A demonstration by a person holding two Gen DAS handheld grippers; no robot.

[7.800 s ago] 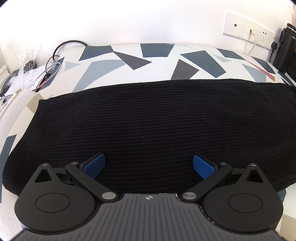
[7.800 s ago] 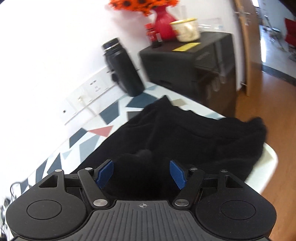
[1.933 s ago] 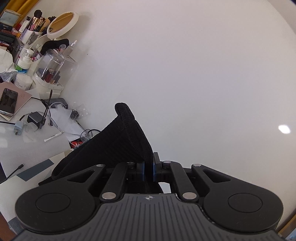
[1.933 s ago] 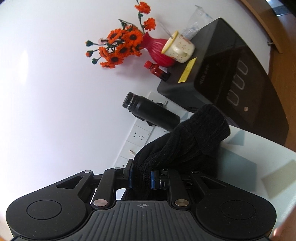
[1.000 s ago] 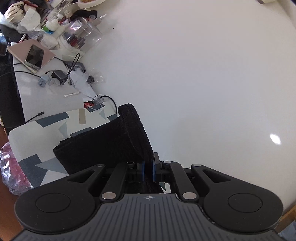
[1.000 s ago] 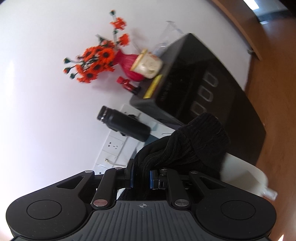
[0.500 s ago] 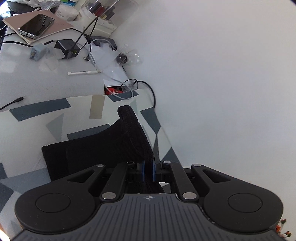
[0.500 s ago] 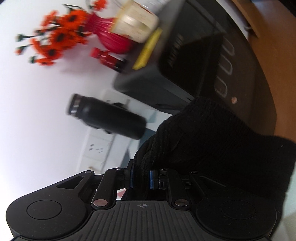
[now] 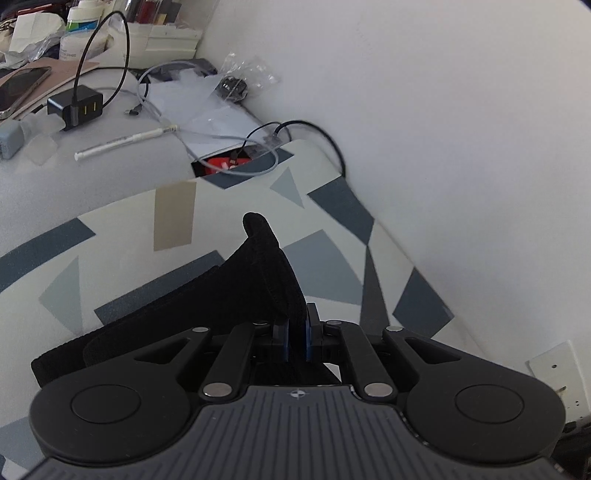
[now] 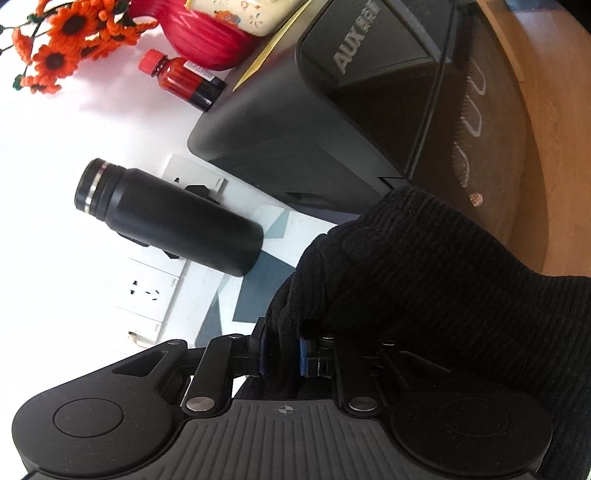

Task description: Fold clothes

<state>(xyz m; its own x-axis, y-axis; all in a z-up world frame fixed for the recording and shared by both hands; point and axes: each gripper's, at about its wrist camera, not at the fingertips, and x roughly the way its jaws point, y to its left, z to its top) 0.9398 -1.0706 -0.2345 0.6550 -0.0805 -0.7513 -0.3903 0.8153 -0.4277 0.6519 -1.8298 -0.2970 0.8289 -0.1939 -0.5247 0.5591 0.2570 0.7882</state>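
Both claws are clamped on the same black ribbed garment [image 9: 258, 280]. The left claw [image 9: 296, 338] has its blue pads pinched nearly together on a thin fold of the knit, which rises from between them as a narrow peak. Behind that peak the rest of the cloth lies flat in a doubled band on the bench [image 9: 122, 236], a white top printed with grey and blue shapes, near its far edge along the wall [image 9: 443, 110]. Beyond the bench's end corner there is a clutter of things: a black charger block [image 9: 75, 107] with its cable, a white pen [image 9: 125, 142], a grey cord [image 9: 221, 147], clear plastic bags, and a phone [image 9: 18, 88] on a pink pad.

The right claw [image 10: 281, 354] grips a thicker bunch of the same garment [image 10: 424, 280], pads a little apart with the knit packed between them; the cloth drapes over its right side. Past it a black flask [image 10: 170, 218] stands at the bench's back edge against the wall sockets [image 10: 147, 291]. Beside the bench sits a black appliance [image 10: 332, 110], carrying a small red-capped bottle [image 10: 184, 79], a red vase [image 10: 207, 37] of orange flowers [image 10: 66, 33] and a cream cup.
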